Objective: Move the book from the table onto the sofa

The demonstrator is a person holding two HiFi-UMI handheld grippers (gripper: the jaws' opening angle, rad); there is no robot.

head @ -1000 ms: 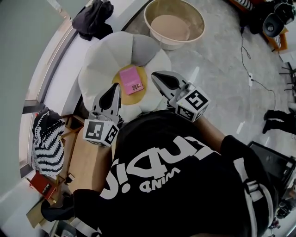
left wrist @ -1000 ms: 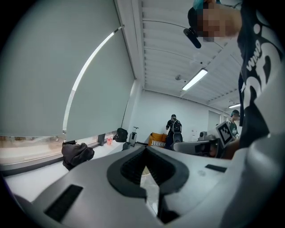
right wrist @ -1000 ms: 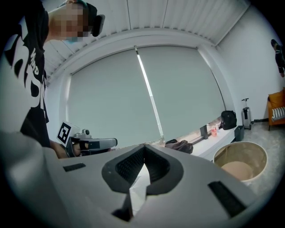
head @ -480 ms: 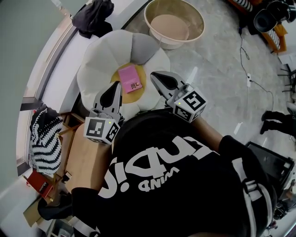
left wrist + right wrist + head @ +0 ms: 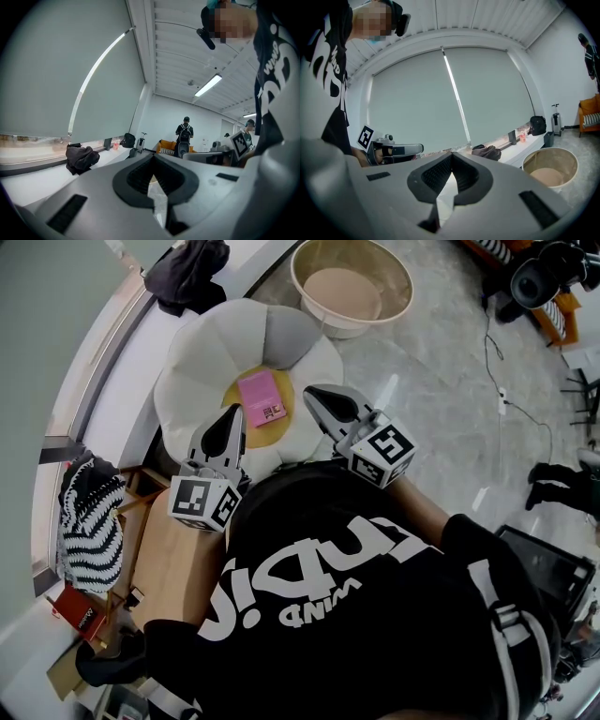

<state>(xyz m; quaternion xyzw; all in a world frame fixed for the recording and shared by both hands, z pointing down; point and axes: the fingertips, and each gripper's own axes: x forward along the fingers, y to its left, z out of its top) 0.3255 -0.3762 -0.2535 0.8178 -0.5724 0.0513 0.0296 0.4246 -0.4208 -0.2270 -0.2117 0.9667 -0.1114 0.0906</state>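
The left tongs (image 5: 234, 416) are held out level in front of the torso (image 5: 356, 615), jaws pressed together with nothing between them, and their marker cube (image 5: 201, 503) is turned upward at the rear. The right tongs (image 5: 315, 395) are held near them but apart, likewise closed and empty, angled slightly toward the left tongs, with the bare forearm (image 5: 427, 507) seen behind.

Book (image 5: 262, 399), just ahead of the 2 gripper tips: pink w/ a small dark-and-white print patch. Sofa (image 5: 202, 362) under it: white petals, 1 grey petal, yellow centre. Left gripper (image 5: 233, 414) & right gripper (image 5: 315, 396): grey bodies, black pads, white cubes w/ black square markers. Left of the left gripper: black-and-white striped cloth (image 5: 84, 521). Beyond the right gripper: beige tub (image 5: 375, 263). Behind both: black shirt (image 5: 375, 615), white lettering.
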